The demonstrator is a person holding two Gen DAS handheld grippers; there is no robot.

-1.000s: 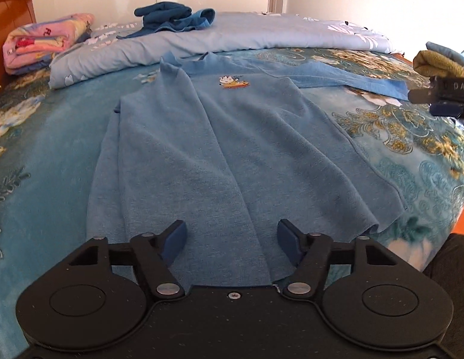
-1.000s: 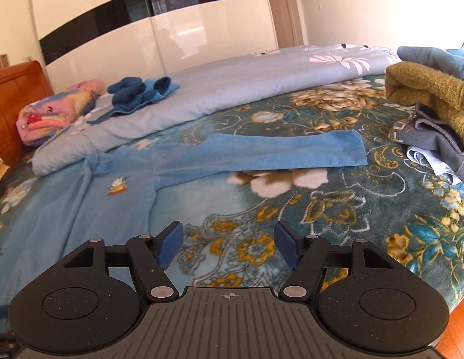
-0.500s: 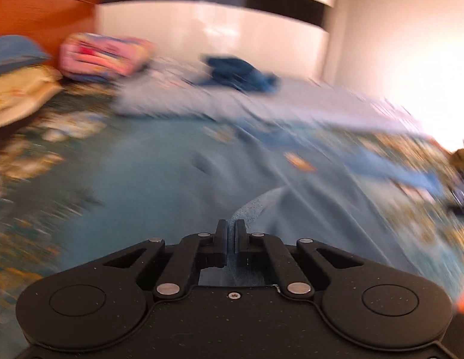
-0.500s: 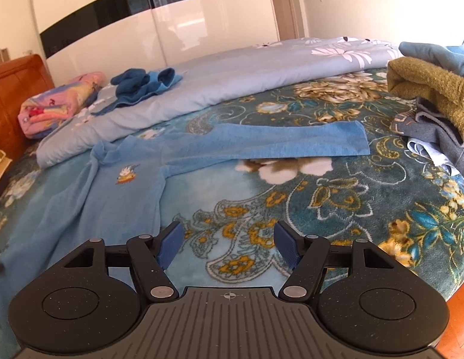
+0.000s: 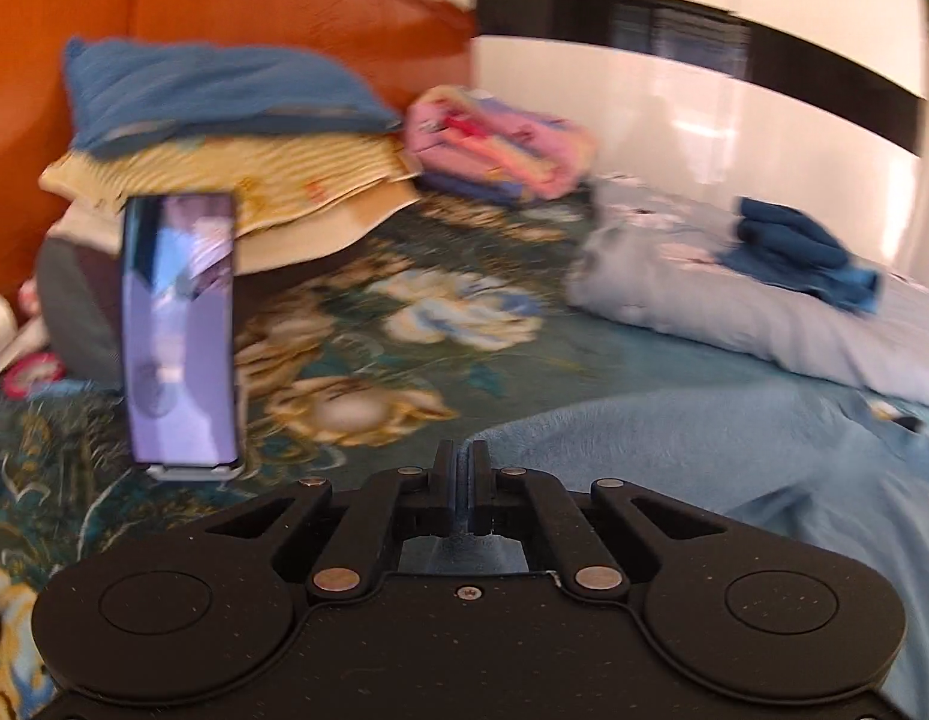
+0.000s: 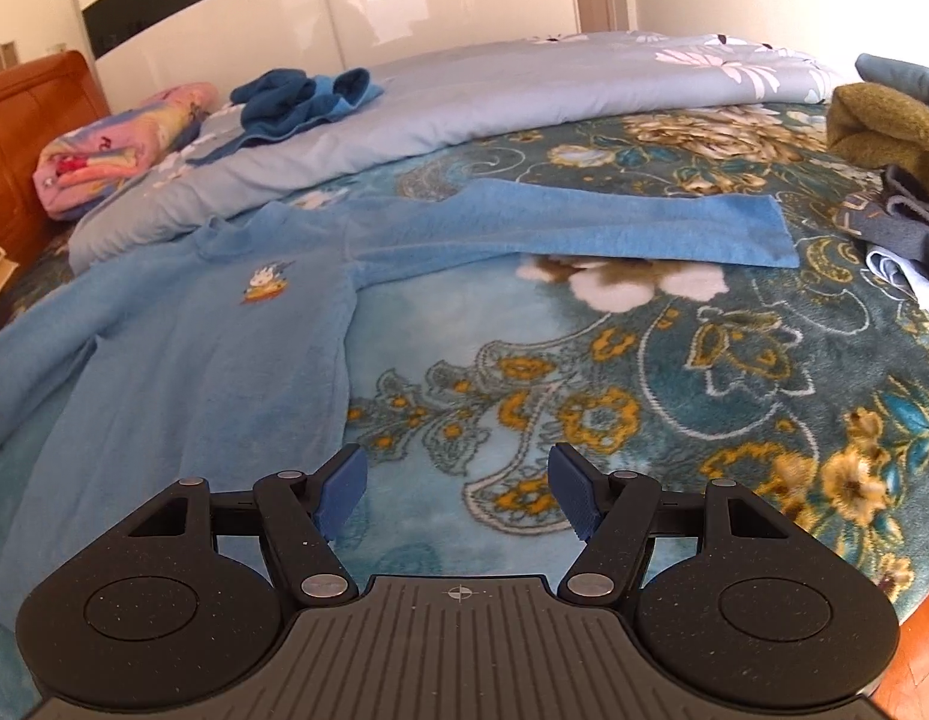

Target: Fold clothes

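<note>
The left gripper (image 5: 462, 461) is clamped on the blue sweater's (image 6: 182, 348) hem. The right gripper (image 6: 458, 489) gapes wide, empty, over the floral bedspread (image 6: 674, 396), right of the sweater.

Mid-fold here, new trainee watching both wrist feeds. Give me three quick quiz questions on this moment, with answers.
1. True or false: the left gripper is shut on the hem of the light blue sweater.
2. Multiple choice: the right gripper is (A) clamped on a sleeve, (B) open and empty over the floral bedspread, (C) holding the phone.
3. Fill in: the sweater's outstretched sleeve points toward the pile topped by an olive-coloured ____.

Key
1. True: its jaws are together with blue fabric pinched between them.
2. B: the pads stand apart with only bedspread between them.
3. Garment, apparently knitted; its exact type cannot be told.
</note>
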